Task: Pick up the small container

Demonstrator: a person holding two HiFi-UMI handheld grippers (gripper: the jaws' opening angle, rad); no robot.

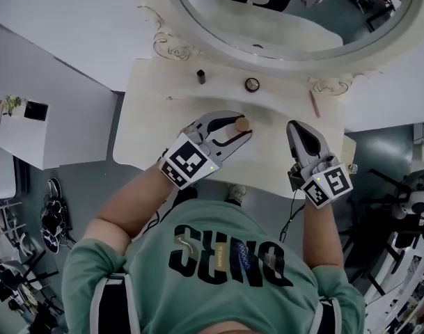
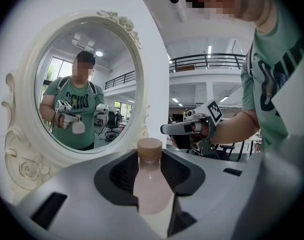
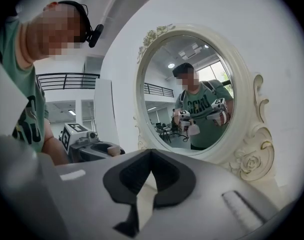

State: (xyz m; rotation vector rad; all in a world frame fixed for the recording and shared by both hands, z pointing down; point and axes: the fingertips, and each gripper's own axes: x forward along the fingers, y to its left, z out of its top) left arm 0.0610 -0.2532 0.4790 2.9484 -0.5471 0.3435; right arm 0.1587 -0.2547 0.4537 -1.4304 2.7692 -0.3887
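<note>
While my left gripper (image 1: 244, 128) clamps the bottle (image 2: 152, 184) mid-body, up before the mirror (image 2: 87, 84), I judge it light, stiff and smooth (likely slippery), so that hold suits. My right gripper (image 3: 151, 153) is closed, empty. Head view shows only its cap (image 1: 241, 123); the left gripper view shows the body.

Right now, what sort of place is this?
Probably a dressing table staged inside a large open hall: an ornate oval mirror, a dark tube and round jar on top, and a balcony railing behind.
</note>
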